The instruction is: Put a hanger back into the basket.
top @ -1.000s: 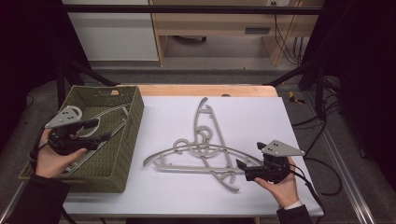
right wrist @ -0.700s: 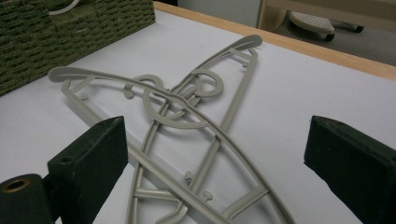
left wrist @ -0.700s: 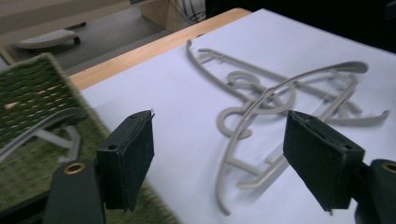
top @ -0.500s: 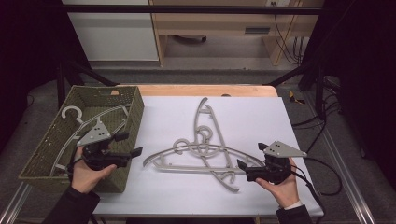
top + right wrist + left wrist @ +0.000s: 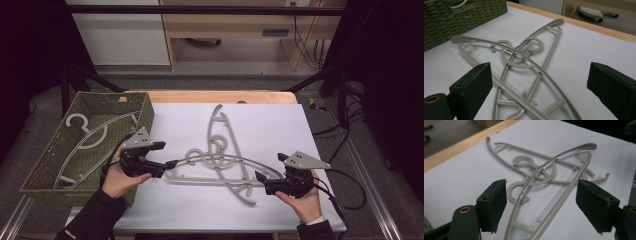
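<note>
One hanger [image 5: 85,135] already lies in the green basket [image 5: 42,172] at the left side of the table [image 5: 280,125]. Three or so more hangers [image 5: 220,162] are left, and they lie tangled in a pile in the middle of the white top. So the job looks partly done, with most of it to go.

Both grippers are empty and their jaws are wide. The left gripper [image 5: 170,164] is at the left end of the pile, just beside the basket, with a hanger's end between its jaws. The right gripper [image 5: 260,179] is at the right end of the pile.

The hooks are looped together, so a pulled hanger may drag the others. The white top around the pile has lots of open room. The basket wall is close to the left hand [image 5: 117,177].
</note>
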`<state>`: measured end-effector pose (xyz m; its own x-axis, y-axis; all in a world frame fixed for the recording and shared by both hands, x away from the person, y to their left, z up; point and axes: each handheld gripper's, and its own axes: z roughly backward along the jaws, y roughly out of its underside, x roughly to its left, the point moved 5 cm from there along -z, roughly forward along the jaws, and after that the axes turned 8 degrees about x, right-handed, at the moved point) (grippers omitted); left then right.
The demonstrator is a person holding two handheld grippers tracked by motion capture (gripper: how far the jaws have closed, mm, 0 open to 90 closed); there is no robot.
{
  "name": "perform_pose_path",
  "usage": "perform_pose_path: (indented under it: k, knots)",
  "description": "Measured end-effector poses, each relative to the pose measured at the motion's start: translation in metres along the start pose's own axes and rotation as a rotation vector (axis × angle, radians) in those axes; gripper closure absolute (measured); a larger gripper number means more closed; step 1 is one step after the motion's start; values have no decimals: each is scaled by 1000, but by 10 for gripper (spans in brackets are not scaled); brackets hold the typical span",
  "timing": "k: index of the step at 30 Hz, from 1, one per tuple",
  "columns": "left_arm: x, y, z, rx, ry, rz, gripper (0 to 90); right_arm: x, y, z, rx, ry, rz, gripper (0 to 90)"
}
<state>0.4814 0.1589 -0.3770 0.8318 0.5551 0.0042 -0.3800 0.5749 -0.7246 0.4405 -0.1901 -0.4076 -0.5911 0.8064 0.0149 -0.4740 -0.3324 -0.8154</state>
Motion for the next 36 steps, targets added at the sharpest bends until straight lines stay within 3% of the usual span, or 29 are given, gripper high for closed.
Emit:
perform_pose_path:
  k: [7, 18, 32, 36]
  knots:
    - [-3, -13, -26, 77, 12, -38, 265, 1, 1, 1, 4, -8, 0, 67]
    - [-6, -19, -63, 202, 18, -81, 291, 1, 0, 2, 4, -13, 2, 67]
    - [8, -8, -115, 313, 42, -75, 404, 0, 1, 0, 9, -12, 6, 67]
    - [16, -6, -126, 324, 45, -54, 442, 1, 1, 0, 10, -12, 7, 68]
